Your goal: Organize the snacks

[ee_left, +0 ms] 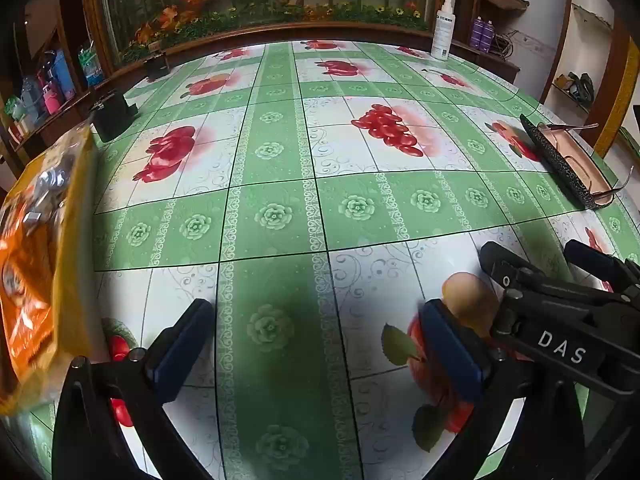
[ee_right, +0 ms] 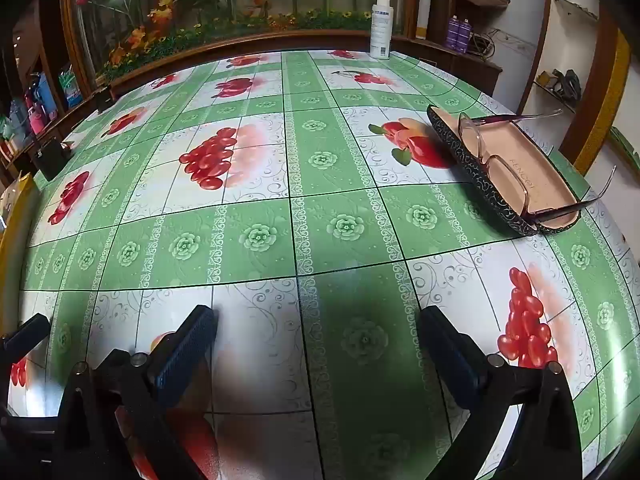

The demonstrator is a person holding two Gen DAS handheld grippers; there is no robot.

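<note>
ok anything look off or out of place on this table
The open black patterned glasses case near the right edge has pink-framed glasses lying across it with their arms unfolded, not tucked in. Nothing is spilled or damaged.

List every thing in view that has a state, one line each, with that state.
left tongs: open, empty
right tongs: open, empty
snack bag: upright at the table's left edge, not gripped
glasses case: open
glasses: unfolded, lying in the case
spray bottle: upright, capped

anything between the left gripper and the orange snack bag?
Nothing: in the left wrist view only bare tablecloth separates the open left gripper from the orange snack bag.
</note>
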